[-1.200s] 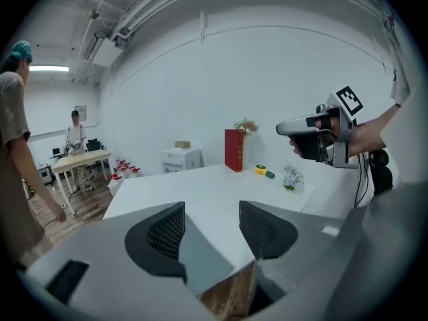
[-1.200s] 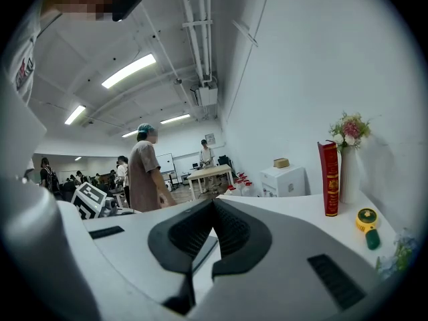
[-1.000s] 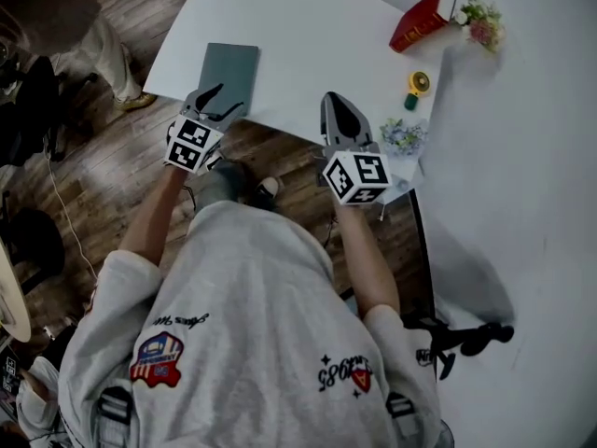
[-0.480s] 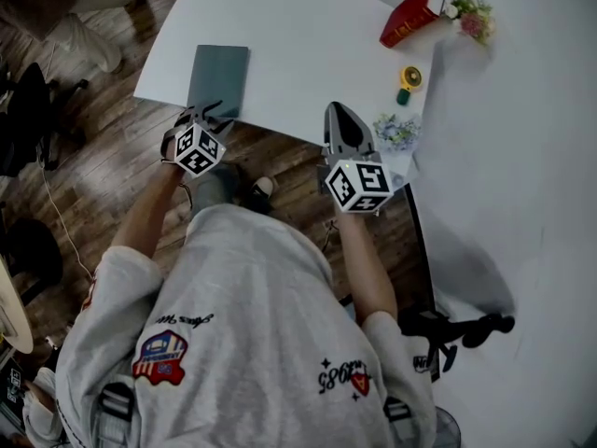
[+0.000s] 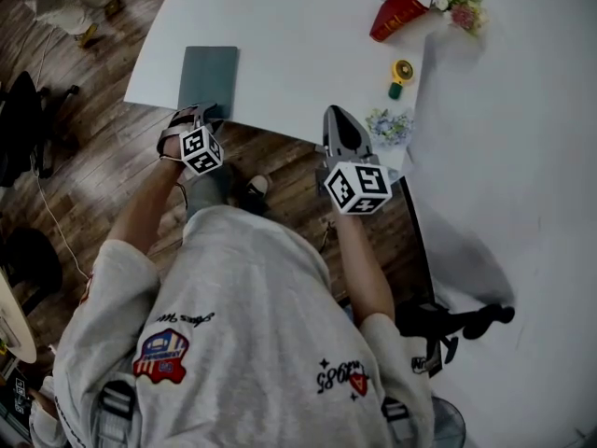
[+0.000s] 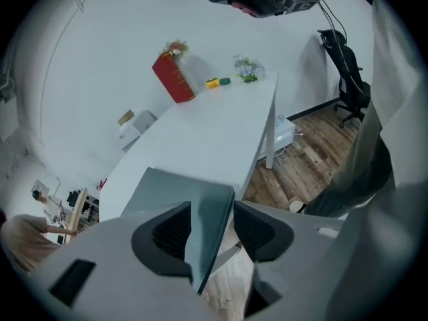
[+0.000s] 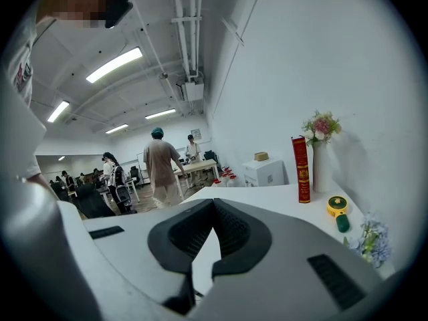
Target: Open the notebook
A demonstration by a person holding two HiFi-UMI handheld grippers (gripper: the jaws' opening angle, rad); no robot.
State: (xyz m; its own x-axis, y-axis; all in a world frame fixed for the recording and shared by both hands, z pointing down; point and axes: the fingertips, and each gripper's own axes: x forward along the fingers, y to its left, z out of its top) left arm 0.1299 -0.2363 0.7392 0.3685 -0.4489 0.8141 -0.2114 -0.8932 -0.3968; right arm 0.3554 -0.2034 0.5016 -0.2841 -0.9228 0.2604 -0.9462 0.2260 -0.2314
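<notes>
My left claw (image 5: 198, 112) is closing around the near corner of the grey-green notebook (image 5: 207, 80), which lies shut at the near left edge of the white table (image 5: 308, 54). My right claw (image 5: 340, 118) is closed, empty, over the table's near edge.

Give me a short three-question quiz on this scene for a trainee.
1. True or false: the notebook lies open on the table.
2. What stands between the left gripper's jaws? A) the red book B) the notebook's corner C) nothing
3. Fill in: the right gripper holds ____.
Key: 1 false, its cover is closed. 2 B; the jaws are closing around that corner. 3 nothing; its jaws are together.
</notes>
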